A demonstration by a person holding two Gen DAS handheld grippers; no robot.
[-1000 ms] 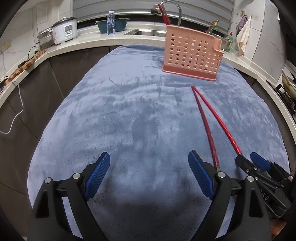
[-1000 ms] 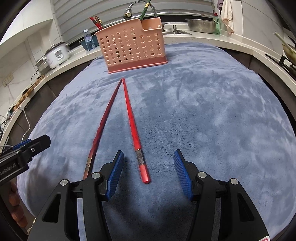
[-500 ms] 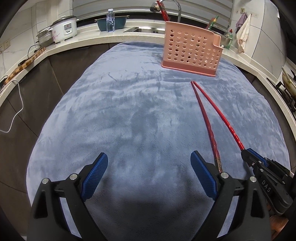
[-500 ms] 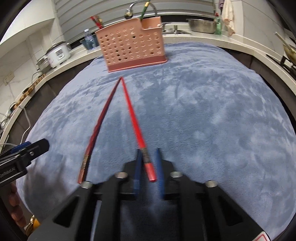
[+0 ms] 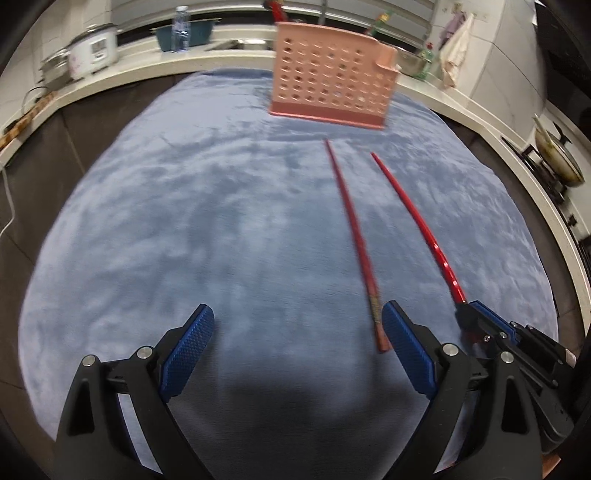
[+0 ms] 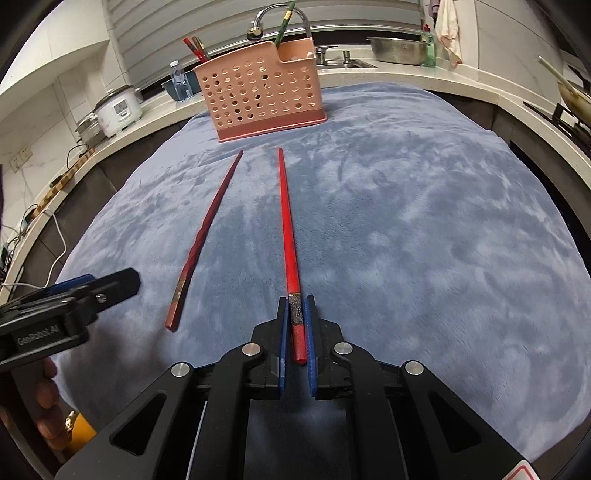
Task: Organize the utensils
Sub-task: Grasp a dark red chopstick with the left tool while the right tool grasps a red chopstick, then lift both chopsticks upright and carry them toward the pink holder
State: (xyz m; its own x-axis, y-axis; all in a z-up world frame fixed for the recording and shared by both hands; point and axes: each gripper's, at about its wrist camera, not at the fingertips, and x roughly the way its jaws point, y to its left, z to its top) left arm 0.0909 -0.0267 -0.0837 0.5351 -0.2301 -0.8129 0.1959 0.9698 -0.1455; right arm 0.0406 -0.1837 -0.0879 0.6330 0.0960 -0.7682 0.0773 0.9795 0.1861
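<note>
My right gripper is shut on the near end of a bright red chopstick, which points toward the pink perforated utensil holder at the far side of the blue-grey cloth. A darker red chopstick lies on the cloth to its left. In the left wrist view my left gripper is open and empty, just left of the dark chopstick's near end. The held chopstick, the right gripper and the holder show there too. The holder has several utensils standing in it.
A rice cooker and a water bottle stand on the counter at the back left. A sink with a faucet and a metal bowl is behind the holder. A pan sits on the stove at the right.
My right gripper closed on the bright red chopstick and swung its far tip to the right, away from the dark one. The left gripper stayed open and shifted slightly forward.
</note>
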